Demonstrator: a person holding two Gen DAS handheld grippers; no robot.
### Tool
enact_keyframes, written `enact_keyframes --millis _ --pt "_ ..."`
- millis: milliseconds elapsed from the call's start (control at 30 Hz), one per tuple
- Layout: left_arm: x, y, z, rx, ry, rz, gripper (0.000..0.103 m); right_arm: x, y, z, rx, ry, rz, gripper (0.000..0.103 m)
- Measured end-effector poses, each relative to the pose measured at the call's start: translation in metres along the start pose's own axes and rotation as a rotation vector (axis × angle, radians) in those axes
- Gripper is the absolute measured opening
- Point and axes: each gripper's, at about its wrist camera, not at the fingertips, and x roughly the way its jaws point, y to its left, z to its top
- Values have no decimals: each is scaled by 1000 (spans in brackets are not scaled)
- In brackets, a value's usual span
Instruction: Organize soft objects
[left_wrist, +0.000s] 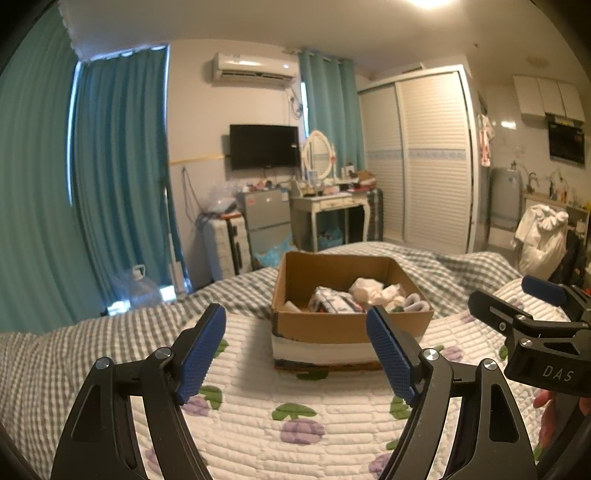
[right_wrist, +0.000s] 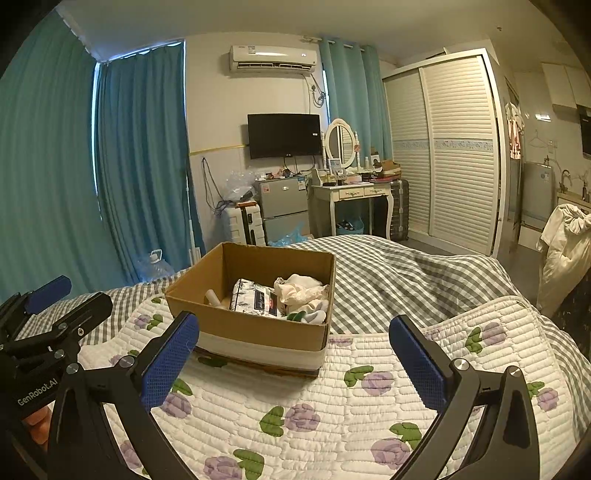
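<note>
- The left gripper (left_wrist: 297, 334) hovered over the quilt (left_wrist: 258, 417), its blue fingers (left_wrist: 201, 354) spread wide with nothing between them.
- The right gripper (right_wrist: 293, 345) hung just beside it, fingers (right_wrist: 168, 363) likewise spread apart and holding nothing.
- A cardboard box (right_wrist: 255, 332) sat on the flowered quilt, ahead of both grippers.
- Inside the box lay the soft things: a folded patterned cloth (right_wrist: 255, 297), a crumpled cream cloth (right_wrist: 299, 290) touching it, and white socks (right_wrist: 314, 315) in the near corner.
- A checked blanket (right_wrist: 388, 273) covered the bed behind and beside the box.
- Teal curtains (right_wrist: 140, 147) and a white wardrobe (right_wrist: 454, 147) stood at the far wall.
</note>
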Motion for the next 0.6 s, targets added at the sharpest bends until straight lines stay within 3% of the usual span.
enact_keyframes --millis 600 --pt "0 1 -2 -1 3 -3 80 -1 2 1 -3 5 3 103"
